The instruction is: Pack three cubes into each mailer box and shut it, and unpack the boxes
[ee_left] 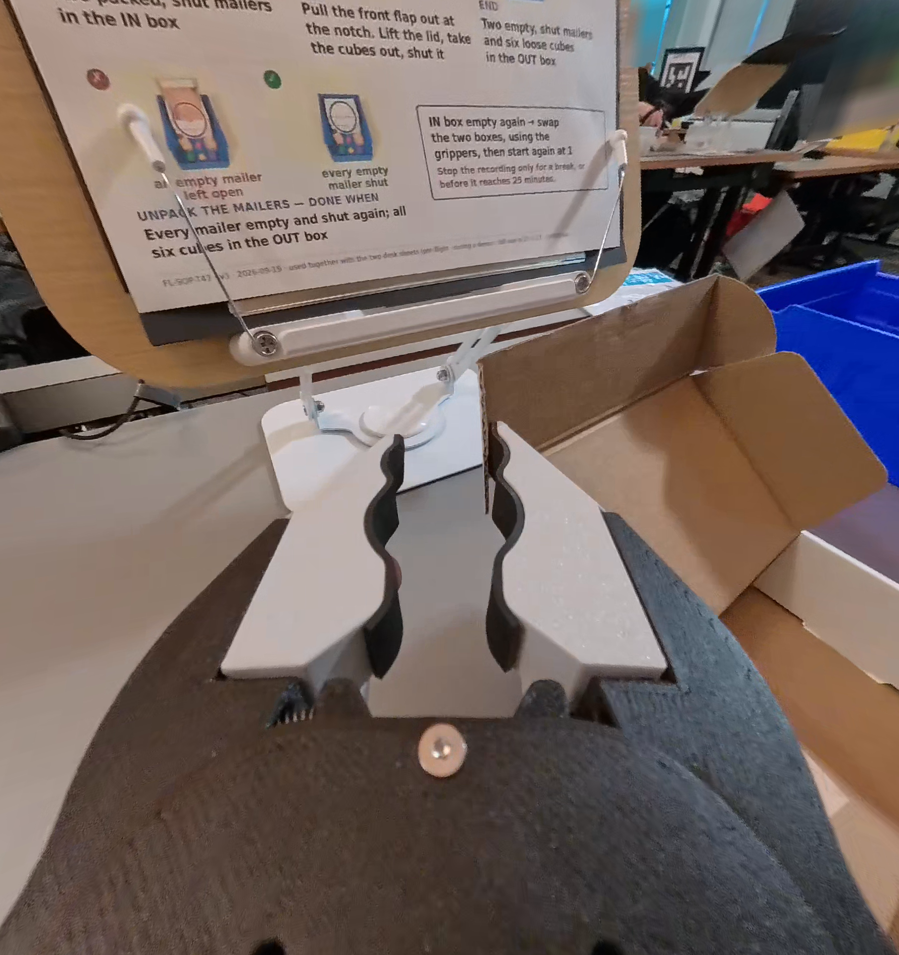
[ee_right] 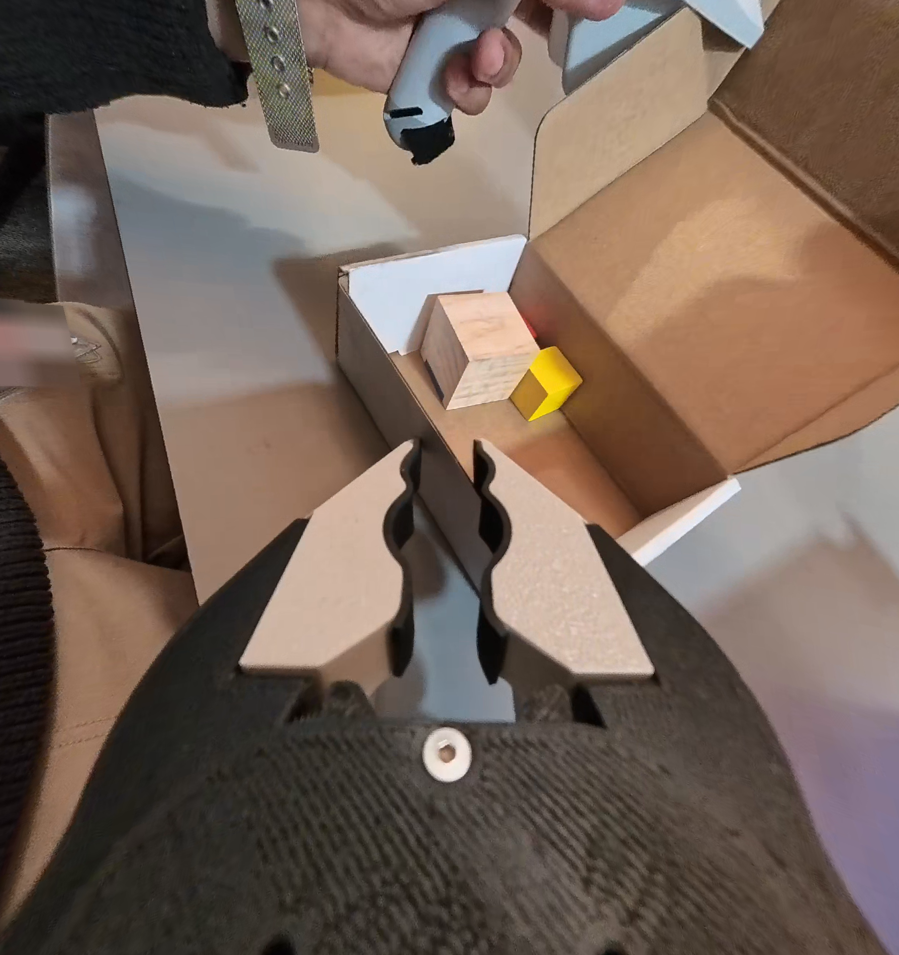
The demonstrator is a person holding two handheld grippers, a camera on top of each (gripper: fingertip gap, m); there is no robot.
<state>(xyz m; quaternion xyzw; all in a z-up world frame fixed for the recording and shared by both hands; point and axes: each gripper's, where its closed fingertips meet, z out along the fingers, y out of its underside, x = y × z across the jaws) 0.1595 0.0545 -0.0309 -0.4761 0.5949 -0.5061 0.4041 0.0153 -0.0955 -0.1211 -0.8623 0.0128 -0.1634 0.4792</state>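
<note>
Right gripper (ee_right: 446,455) parted over mailer box (ee_right: 643,330) wall, cubes (ee_right: 481,349) beyond

Light: bright, even, indoor.
Shadows: soft, on the table (ee_right: 220,248).
Edges: wide-angle bending.
Blur: backgrounds and frame corners soft.

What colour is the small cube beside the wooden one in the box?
Yellow, clearest in the right wrist view.
</note>
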